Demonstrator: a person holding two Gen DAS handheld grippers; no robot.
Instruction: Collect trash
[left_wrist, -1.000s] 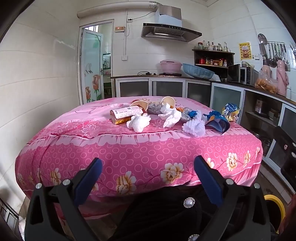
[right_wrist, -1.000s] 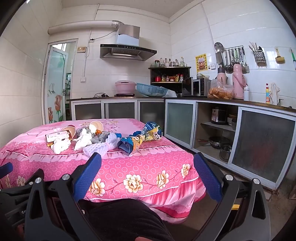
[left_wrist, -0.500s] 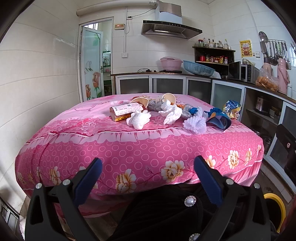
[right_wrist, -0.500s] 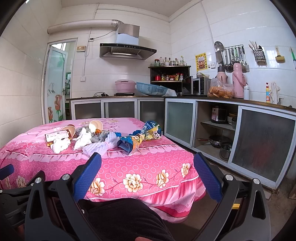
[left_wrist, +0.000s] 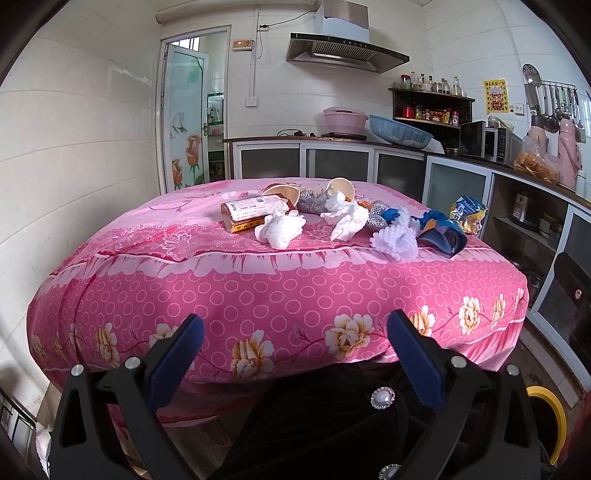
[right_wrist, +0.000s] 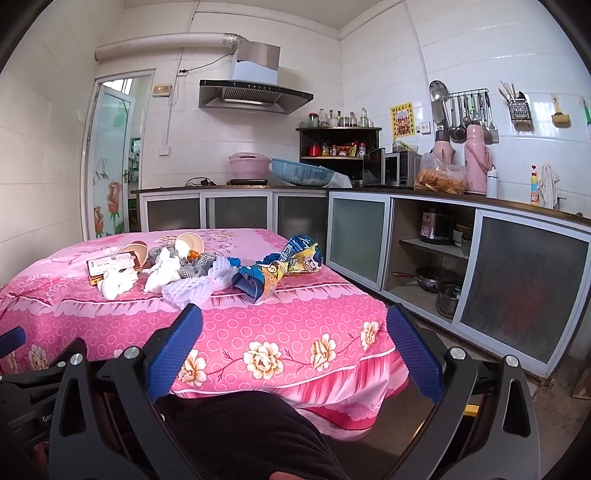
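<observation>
Altogether the trash sits in one cluster on the far part of a table (left_wrist: 258, 295) draped in a pink flowered cloth. Counted from the left wrist view: two crumpled white tissues (left_wrist: 280, 228) and (left_wrist: 345, 218), one flat printed box (left_wrist: 251, 210), two paper cups tipped on their sides (left_wrist: 282, 192) and (left_wrist: 341, 186), two silvery crumpled wrappers (left_wrist: 314, 201) and (left_wrist: 376, 218), one white foam net (left_wrist: 395, 242), one blue snack bag (left_wrist: 441, 236) and one blue-and-yellow snack bag (left_wrist: 467, 214) at the right end. Some small orange scraps between the cups are too small to tell.

Both grippers are held low in front of the near table edge, over dark clothing on the person's lap. The left gripper (left_wrist: 295, 339) has its blue-padded fingers spread wide with nothing between them; the trash lies well beyond its fingertips, up and across the tabletop, roughly centred on the gap. The right gripper (right_wrist: 295, 332) is likewise spread wide and empty; in its view the pile lies well ahead and to the left of the gap, with the blue snack bag (right_wrist: 258, 282) nearest the left finger (right_wrist: 173, 345).
</observation>
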